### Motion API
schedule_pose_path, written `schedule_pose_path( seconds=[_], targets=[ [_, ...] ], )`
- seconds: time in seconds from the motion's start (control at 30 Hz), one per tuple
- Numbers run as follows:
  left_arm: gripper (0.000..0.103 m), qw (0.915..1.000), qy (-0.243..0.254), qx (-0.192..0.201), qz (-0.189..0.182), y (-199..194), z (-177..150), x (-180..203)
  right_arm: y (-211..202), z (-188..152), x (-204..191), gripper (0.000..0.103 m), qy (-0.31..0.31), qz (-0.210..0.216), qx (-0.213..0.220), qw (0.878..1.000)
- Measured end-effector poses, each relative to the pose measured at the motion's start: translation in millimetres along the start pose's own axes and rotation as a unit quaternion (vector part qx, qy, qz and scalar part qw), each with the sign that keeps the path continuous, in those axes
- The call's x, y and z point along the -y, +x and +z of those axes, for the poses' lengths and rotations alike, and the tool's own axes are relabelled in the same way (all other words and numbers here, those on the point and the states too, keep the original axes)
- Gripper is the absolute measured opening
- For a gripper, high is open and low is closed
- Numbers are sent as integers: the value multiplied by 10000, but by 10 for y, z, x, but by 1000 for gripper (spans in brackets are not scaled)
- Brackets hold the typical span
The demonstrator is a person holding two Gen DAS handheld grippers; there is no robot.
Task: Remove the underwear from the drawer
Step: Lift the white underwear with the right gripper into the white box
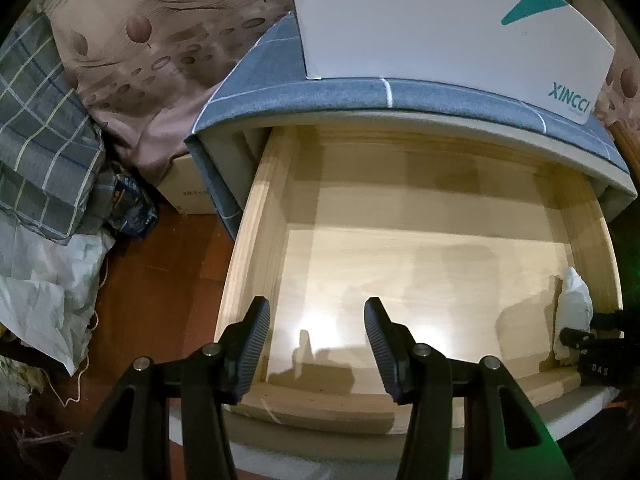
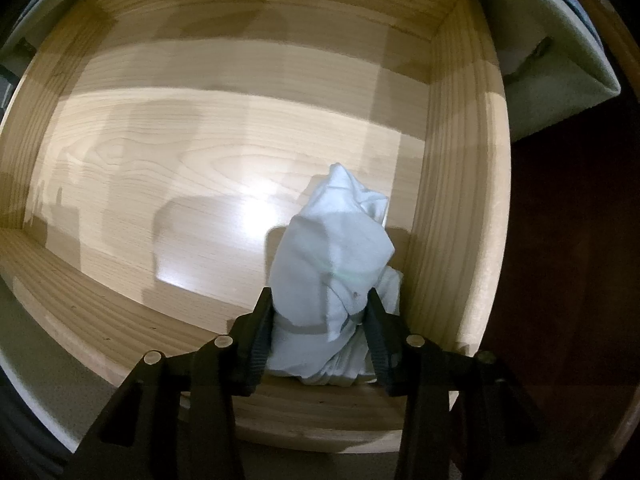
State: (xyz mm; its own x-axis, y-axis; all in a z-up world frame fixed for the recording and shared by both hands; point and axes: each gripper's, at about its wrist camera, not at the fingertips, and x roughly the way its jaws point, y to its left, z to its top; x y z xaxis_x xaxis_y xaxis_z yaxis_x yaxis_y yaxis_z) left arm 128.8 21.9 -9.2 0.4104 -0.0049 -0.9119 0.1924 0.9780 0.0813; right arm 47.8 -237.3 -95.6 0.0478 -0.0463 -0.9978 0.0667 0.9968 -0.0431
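The wooden drawer [image 1: 256, 240] is pulled out, and its bare floor shines under the light. A piece of white underwear [image 2: 332, 240] stands bunched up in the near right corner, by the drawer's right wall [image 2: 460, 200]. My right gripper [image 2: 320, 296] points down into the drawer, both pads pressed on the lower part of the cloth. The left wrist view shows the same underwear [image 1: 574, 304] at the far right, with the right gripper [image 1: 580, 338] dark against it. My left gripper [image 1: 316, 304] hangs open over the drawer's front left, with nothing between its fingers.
A white box [image 1: 440, 28] with teal lettering lies on the cabinet's grey checked top [image 1: 360, 88]. To the left are leaf-print bedding [image 1: 152, 60], a plaid cloth [image 1: 44, 152], a white plastic bag [image 1: 48, 288] and a cardboard box [image 1: 188, 192] on brown floor [image 1: 160, 280].
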Motion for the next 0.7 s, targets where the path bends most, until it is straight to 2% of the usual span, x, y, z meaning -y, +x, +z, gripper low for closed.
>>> schedule_pose_path(
  seconds=[0.1, 0.3, 0.37, 0.7],
  targets=[
    [50, 9999, -74, 65, -54, -19, -10, -18, -32, -12, 16, 36, 13, 8, 63, 10000],
    [50, 9998, -142, 163, -42, -37, -19, -47, -189, -84, 140, 34, 201, 248, 471, 9984],
    [50, 9998, -130, 158, -36, -34, -19, -39, -261, -111, 182, 34, 238, 360, 653, 9969],
    [50, 9997, -123, 188, -4, -50, -33, -38, -723, -281, 293, 34, 310, 394, 1675, 9846]
  ],
)
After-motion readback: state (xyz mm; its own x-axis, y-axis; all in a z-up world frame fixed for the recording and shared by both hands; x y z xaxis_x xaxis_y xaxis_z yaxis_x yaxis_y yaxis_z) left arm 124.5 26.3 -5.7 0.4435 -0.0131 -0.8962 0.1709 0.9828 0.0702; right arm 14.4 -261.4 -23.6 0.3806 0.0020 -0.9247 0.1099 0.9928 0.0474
